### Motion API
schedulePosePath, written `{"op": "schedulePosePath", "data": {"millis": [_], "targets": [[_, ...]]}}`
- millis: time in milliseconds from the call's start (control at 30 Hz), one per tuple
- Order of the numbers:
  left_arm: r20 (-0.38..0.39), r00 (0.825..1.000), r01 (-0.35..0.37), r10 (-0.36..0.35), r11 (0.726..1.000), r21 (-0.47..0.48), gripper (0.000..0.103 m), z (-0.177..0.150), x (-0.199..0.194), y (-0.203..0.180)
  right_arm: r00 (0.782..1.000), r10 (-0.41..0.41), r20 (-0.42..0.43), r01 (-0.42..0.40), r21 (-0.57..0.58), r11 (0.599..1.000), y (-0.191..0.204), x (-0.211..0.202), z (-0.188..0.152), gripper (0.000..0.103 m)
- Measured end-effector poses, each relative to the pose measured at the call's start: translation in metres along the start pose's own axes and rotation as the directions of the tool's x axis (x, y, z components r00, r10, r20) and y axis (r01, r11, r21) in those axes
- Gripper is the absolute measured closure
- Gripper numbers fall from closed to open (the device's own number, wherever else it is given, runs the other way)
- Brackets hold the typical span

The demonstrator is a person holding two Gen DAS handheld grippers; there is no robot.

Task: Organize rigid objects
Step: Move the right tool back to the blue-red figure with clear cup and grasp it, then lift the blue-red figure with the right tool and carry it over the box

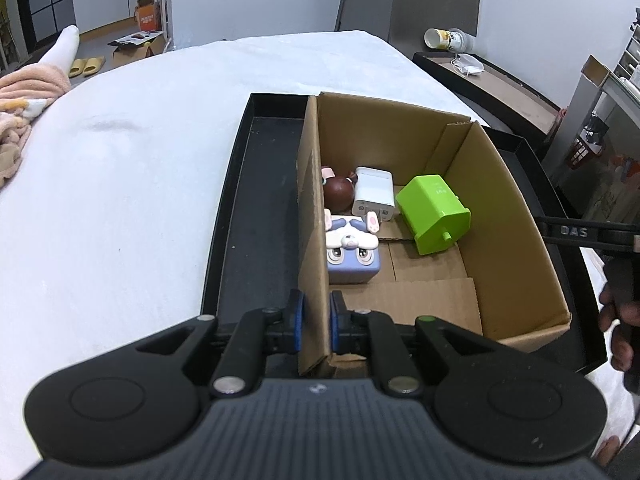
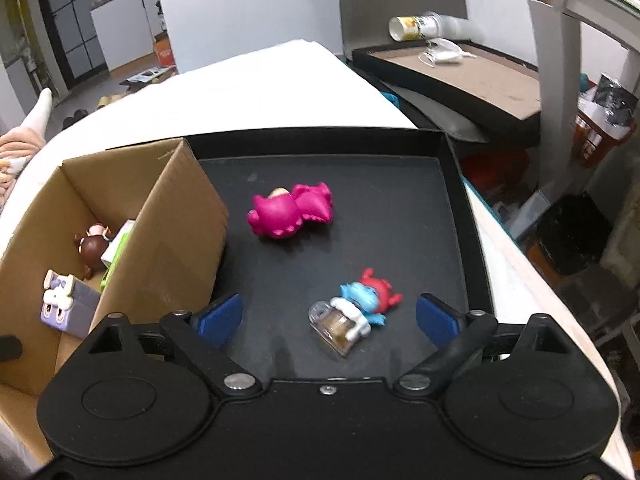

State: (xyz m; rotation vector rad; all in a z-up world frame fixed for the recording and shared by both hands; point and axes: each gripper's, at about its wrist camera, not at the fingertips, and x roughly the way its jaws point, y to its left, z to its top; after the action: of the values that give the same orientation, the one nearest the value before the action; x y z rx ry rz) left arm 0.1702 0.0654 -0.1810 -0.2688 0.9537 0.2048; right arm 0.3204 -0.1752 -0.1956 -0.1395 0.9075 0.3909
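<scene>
My left gripper [image 1: 318,322] is shut on the left wall of the cardboard box [image 1: 310,216], one blue pad on each side of it. Inside the box lie a green plastic block [image 1: 434,214], a white charger [image 1: 374,192], a brown round figure [image 1: 338,192] and a lilac bunny toy [image 1: 352,252]. My right gripper [image 2: 330,316] stands open above the black tray [image 2: 452,200]. A small blue and red figure on a clear base [image 2: 356,312] lies between its spread fingers, untouched. A pink figure [image 2: 292,210] lies farther back on the tray.
The box [image 2: 176,220] sits in the tray's left part, on a white-covered table [image 1: 120,160]. A second tray [image 2: 460,76] with a tipped cup [image 2: 412,26] stands at the back right. A pink towel [image 1: 24,96] lies at the far left. A person's hand [image 1: 620,320] shows at the right edge.
</scene>
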Motion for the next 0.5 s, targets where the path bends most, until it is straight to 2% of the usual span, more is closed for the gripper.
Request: {"op": "schedulePosePath", "data": {"millis": [67, 133, 233, 333, 400, 433, 500], "targets": [[0.001, 1.0, 0.001, -0.001, 1.0, -0.004, 0.091, 0.0, -0.001, 0.0, 0.999, -0.049, 0.007, 0.049, -0.008, 0.999, 0.002, 0.005, -0.001, 0.009], [0.001, 1.0, 0.002, -0.002, 1.0, -0.01, 0.091, 0.0, -0.001, 0.0, 0.999, -0.035, -0.002, 0.035, -0.012, 0.999, 0.003, 0.011, -0.003, 0.009], [0.004, 1.0, -0.001, 0.001, 1.0, -0.014, 0.091, 0.0, 0.0, 0.0, 0.998, -0.063, -0.003, 0.063, -0.028, 0.998, 0.004, 0.014, -0.004, 0.009], [0.008, 1.0, -0.005, 0.005, 1.0, -0.01, 0.091, 0.0, 0.0, -0.001, 0.999, -0.039, -0.018, 0.038, -0.05, 0.998, 0.007, 0.019, -0.004, 0.017], [0.01, 1.0, -0.005, 0.005, 1.0, -0.01, 0.091, 0.0, -0.001, -0.001, 0.998, -0.042, -0.049, 0.038, -0.08, 0.996, 0.01, 0.025, -0.007, 0.038], [0.011, 1.0, -0.004, 0.005, 1.0, -0.011, 0.091, -0.001, -0.001, -0.001, 0.996, -0.048, -0.069, 0.041, -0.093, 0.995, 0.011, 0.028, -0.009, 0.043], [0.012, 1.0, 0.001, 0.0, 1.0, -0.019, 0.091, -0.001, -0.001, 0.001, 0.992, -0.078, -0.095, 0.066, -0.12, 0.991, 0.012, 0.032, -0.014, 0.06]]}}
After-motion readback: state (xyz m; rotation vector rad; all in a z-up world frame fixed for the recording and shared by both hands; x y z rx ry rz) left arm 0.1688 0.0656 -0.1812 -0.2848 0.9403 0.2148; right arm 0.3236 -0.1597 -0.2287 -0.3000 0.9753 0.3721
